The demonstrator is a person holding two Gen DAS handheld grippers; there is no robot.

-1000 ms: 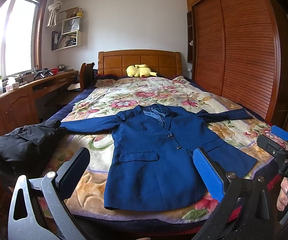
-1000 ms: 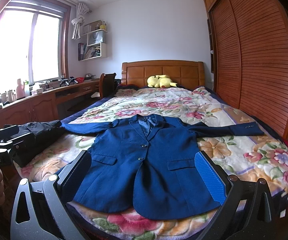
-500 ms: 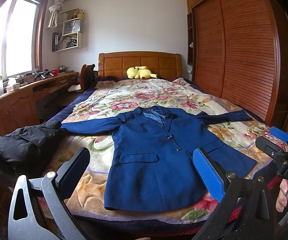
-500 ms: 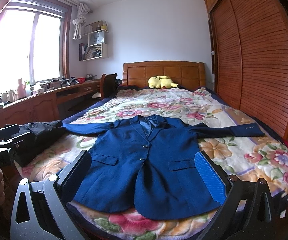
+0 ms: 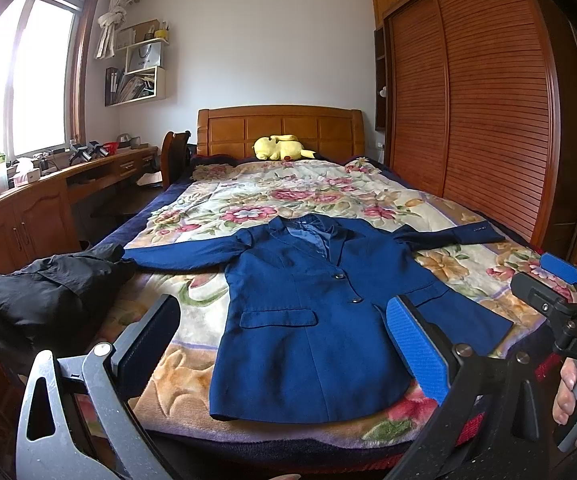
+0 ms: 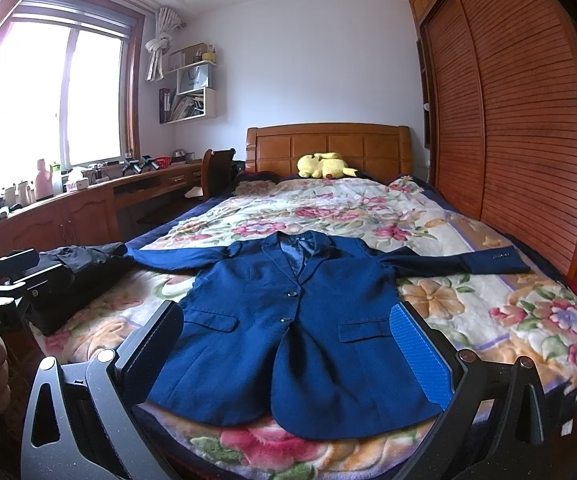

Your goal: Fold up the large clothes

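So the navy blue suit jacket (image 5: 312,300) was laid out flat, front side up, on the floral-print blanket (image 5: 248,204) covering the wooden-framed bed (image 5: 280,128). Collar pointed toward the headboard, hem sat near the foot edge, and both sleeves were stretched straight out to the sides. It looked buttoned, with two dark buttons showing down the middle and a flap pocket on each side.

The left gripper (image 5: 284,344) was hanging in the air just off the foot of the bed, jaws spread wide apart, nothing between them. It lined up roughly with the lower left half of the jacket. The right gripper (image 6: 288,348) was doing the same thing, jaws wide and holding nothing, hovering off the foot edge over the hem, not touching the fabric. Each gripper showed up at the edge of the other one's camera, so they were side by side.

A crumpled pile of black clothing (image 5: 44,292) sat at the left edge of the bed, right by the end of the jacket's left-hand sleeve. A yellow plush toy (image 5: 280,148) was lying up against the headboard. Slatted wooden wardrobe doors (image 5: 468,112) ran along the right wall and a long wooden desk (image 5: 48,196) sat under the window.
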